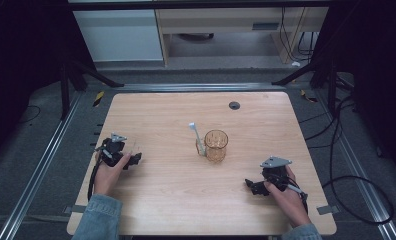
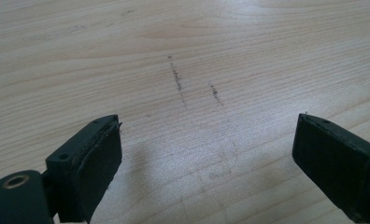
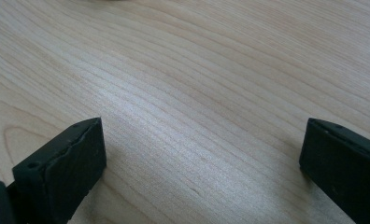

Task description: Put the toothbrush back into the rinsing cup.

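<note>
Glass (image 1: 216,145) and its pale stirrer (image 1: 196,138) stand mid-desk (image 1: 176,200), between both hands and well apart from each — probably centred so either side can reach. Left tongs (image 1: 134,159) and right tongs (image 1: 249,186) rest low over bare wood, jaws spread wide, released, gripping nothing.

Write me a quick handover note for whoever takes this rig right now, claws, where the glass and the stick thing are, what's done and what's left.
Left claw: open, holding nothing, low over the table at its left side.
Right claw: open, holding nothing, at the right front of the table.
Amber glass: upright near the table's middle, between the two claws and apart from both.
White stick-like utensil: beside the glass on its left, leaning; whether it touches the glass is unclear.
Done: nothing gripped so far.
Left: probably reaching in and picking up the glass or utensil.
</note>
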